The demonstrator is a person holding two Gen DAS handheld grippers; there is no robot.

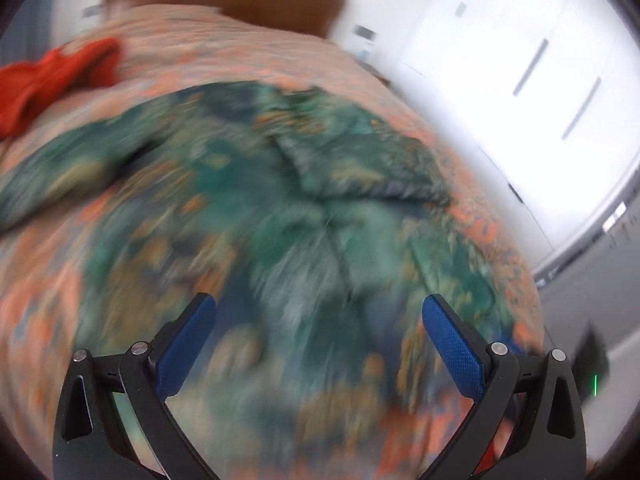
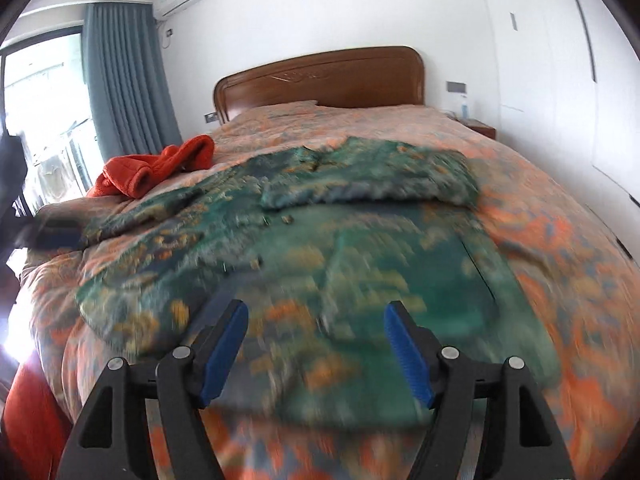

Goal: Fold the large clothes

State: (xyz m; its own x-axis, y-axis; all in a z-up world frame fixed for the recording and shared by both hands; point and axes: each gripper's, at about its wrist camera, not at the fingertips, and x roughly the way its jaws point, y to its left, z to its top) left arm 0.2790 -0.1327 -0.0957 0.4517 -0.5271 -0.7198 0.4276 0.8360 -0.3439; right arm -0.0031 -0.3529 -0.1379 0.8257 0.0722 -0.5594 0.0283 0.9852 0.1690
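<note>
The left gripper (image 1: 319,312), black with blue ribbed pads, is held above the bed and angled down toward it; its fingers are spread wide apart and nothing is held between them. Beyond and below its tips lies the large green garment with a gold and orange leafy print (image 1: 280,184), spread flat on the orange and grey patterned bedspread (image 1: 240,52). No contact between the fingers and the cloth can be made out, as the left wrist view is heavily blurred. A crumpled red-orange knitted garment (image 1: 52,80) is seen at the far left of the bed, well apart from the green one.

The right gripper (image 2: 316,320), of the same black and blue build, is held low over the foot of the bed and pointed toward the carved brown wooden headboard (image 2: 320,80). Its fingers are likewise parted, with nothing clamped. The green garment (image 2: 360,248) lies directly ahead of and beneath its tips, with one sleeve stretched out to the left and the other folded across the upper body as a band. The red-orange garment (image 2: 160,168) is seen left of it, near the grey-blue curtain (image 2: 124,80).
</note>
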